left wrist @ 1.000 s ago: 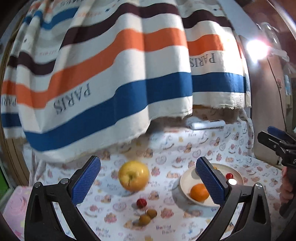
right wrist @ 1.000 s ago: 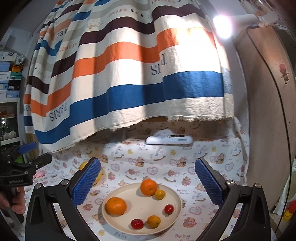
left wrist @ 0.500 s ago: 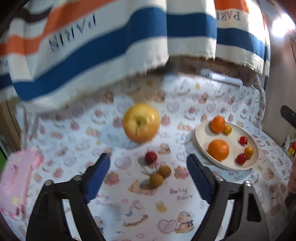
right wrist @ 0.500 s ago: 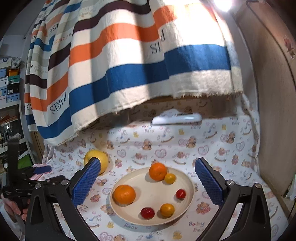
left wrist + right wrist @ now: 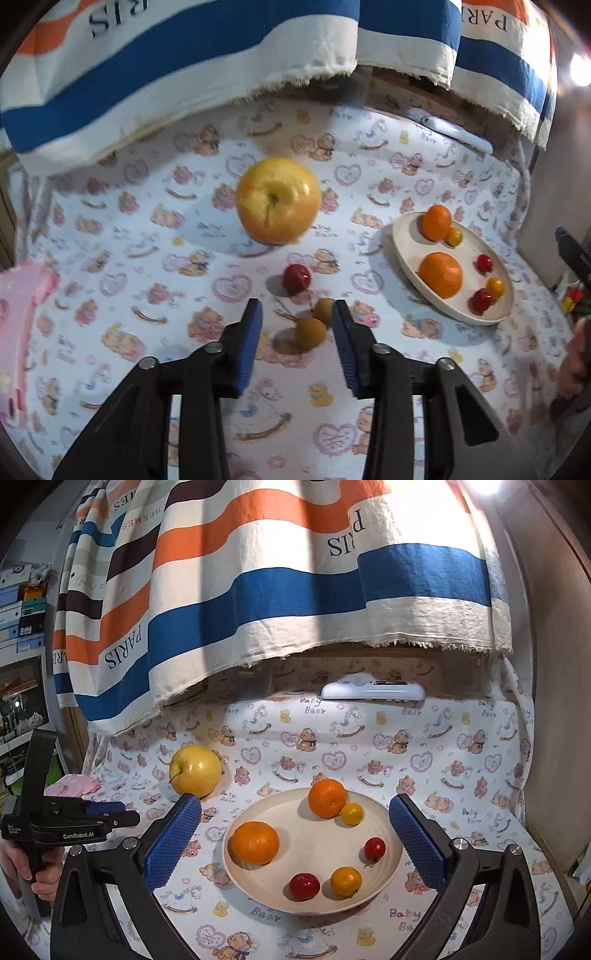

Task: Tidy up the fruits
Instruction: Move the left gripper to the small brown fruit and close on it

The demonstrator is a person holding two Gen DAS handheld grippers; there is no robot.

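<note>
My left gripper [image 5: 296, 314] is open, its jaws partly narrowed, low over two small brown fruits [image 5: 316, 323] that lie between its fingertips on the cloth. A small red fruit [image 5: 296, 278] and a big yellow apple [image 5: 278, 199] lie beyond them. The cream plate [image 5: 402, 225] at the right holds two oranges, small yellow fruits and small red ones. My right gripper [image 5: 294, 808] is wide open and empty above the plate [image 5: 317, 904]. The apple [image 5: 195, 770] and the left gripper [image 5: 110, 818] show at the left of the right wrist view.
The table is covered with a bear-print cloth [image 5: 424, 746]. A striped PARIS cloth [image 5: 295, 590] hangs over the back. A white remote-like device [image 5: 372, 692] lies at the back edge. A pink item [image 5: 22, 306] lies at the far left. A wooden wall [image 5: 554, 701] stands at the right.
My left gripper has dropped and moved forward to the two brown fruits, and its jaws have narrowed around them. My right gripper has tilted down a little toward the plate.
</note>
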